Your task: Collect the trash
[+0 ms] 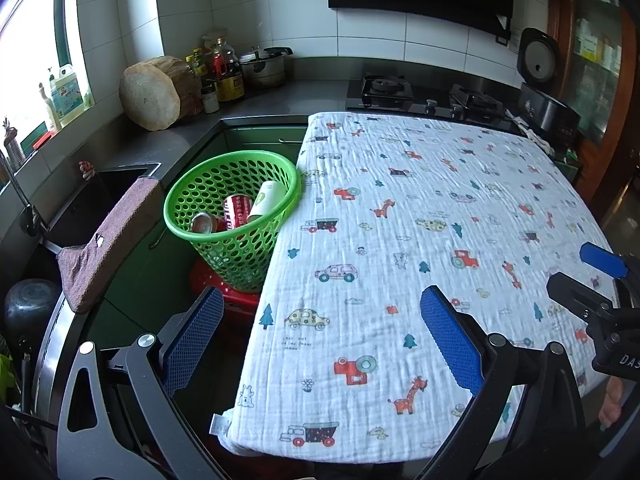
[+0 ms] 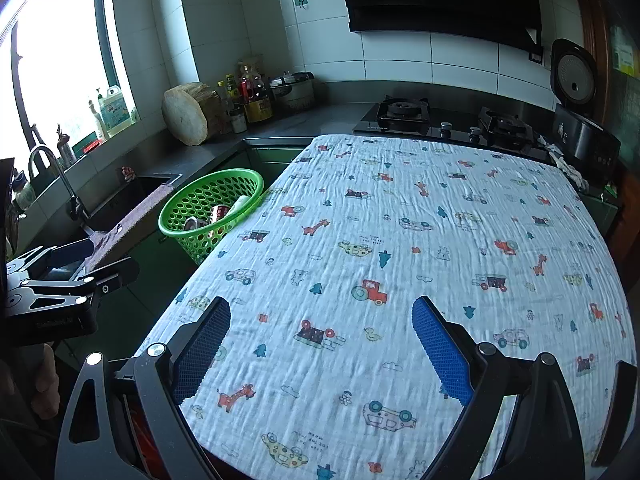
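A green perforated basket (image 1: 208,184) stands on a red stool (image 1: 240,298) at the table's left edge; it also shows in the right wrist view (image 2: 180,206). Inside lie a red can (image 1: 236,212), a silver-topped can (image 1: 202,223) and a white paper cup (image 1: 266,197). My left gripper (image 1: 320,332) is open and empty, over the table's near left edge. My right gripper (image 2: 322,344) is open and empty above the patterned tablecloth (image 2: 400,240). The right gripper also shows at the right edge of the left wrist view (image 1: 592,276).
A dark counter runs along the back with a wooden chopping block (image 1: 156,94), bottles (image 1: 224,72), a pot (image 1: 264,66), a gas stove (image 1: 424,94) and a rice cooker (image 1: 544,84). A sink (image 2: 120,196) with a brown cloth (image 1: 108,240) lies at the left.
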`<state>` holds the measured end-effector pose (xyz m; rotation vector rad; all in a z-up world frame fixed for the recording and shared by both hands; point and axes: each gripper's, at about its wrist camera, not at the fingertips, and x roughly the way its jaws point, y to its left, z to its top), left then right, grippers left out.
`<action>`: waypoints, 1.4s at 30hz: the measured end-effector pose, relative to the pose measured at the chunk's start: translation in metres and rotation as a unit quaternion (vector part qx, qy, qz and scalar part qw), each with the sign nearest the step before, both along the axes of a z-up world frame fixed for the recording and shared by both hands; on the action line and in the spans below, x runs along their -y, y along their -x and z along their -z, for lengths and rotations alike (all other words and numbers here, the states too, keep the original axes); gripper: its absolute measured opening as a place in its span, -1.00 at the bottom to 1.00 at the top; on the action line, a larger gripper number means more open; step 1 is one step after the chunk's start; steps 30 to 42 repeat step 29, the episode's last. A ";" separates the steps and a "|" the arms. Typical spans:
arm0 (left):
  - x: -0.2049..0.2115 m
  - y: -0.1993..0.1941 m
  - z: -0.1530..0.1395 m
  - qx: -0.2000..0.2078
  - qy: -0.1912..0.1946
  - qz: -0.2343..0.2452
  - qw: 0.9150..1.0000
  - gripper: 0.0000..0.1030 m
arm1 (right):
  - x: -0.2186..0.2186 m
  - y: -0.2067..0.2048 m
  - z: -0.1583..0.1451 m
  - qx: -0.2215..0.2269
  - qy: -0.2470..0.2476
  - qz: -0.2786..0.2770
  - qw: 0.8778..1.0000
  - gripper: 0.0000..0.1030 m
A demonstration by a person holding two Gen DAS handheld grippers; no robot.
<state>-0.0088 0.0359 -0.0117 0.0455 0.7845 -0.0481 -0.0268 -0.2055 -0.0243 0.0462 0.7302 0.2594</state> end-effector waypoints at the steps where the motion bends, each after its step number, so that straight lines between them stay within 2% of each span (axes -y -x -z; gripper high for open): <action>1: 0.000 0.000 0.000 0.000 0.000 0.001 1.000 0.89 | 0.000 0.000 0.000 0.000 -0.001 0.000 1.000 0.73; 42: 0.012 -0.003 0.004 -0.006 0.003 0.015 1.000 0.89 | 0.009 0.004 0.005 -0.004 -0.003 0.009 1.000 0.73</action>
